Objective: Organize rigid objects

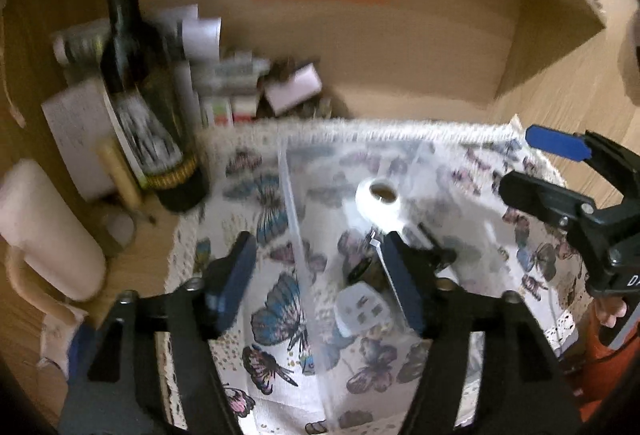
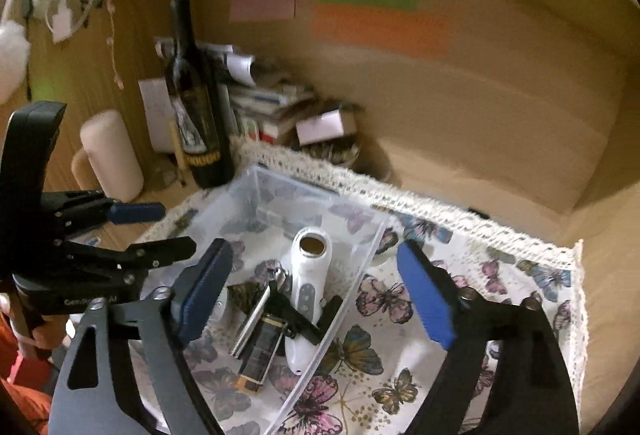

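A clear plastic bin [image 2: 360, 259] stands on a butterfly-print cloth [image 2: 400, 387]. In it lie a white handheld device [image 2: 308, 287], a black and gold harmonica-like bar [image 2: 262, 355], a silver bar [image 2: 250, 323], black clips [image 2: 296, 315] and a white plug [image 1: 362, 311]. My right gripper [image 2: 316, 295] is open and empty above the bin's right side. My left gripper [image 1: 324, 275] is open and empty over the bin's left wall [image 1: 296, 235]. The white device also shows in the left wrist view [image 1: 380, 201]. Each gripper shows in the other's view: right [image 1: 560, 175], left [image 2: 140, 231].
A dark wine bottle [image 2: 200, 107] stands at the back left beside a cream mug [image 2: 110, 155], a stack of boxes and papers [image 2: 272, 107] and a small bowl [image 2: 340, 151]. Coloured sticky notes [image 2: 376, 27] hang on the wooden back wall. The cloth's lace edge [image 2: 480, 227] runs behind the bin.
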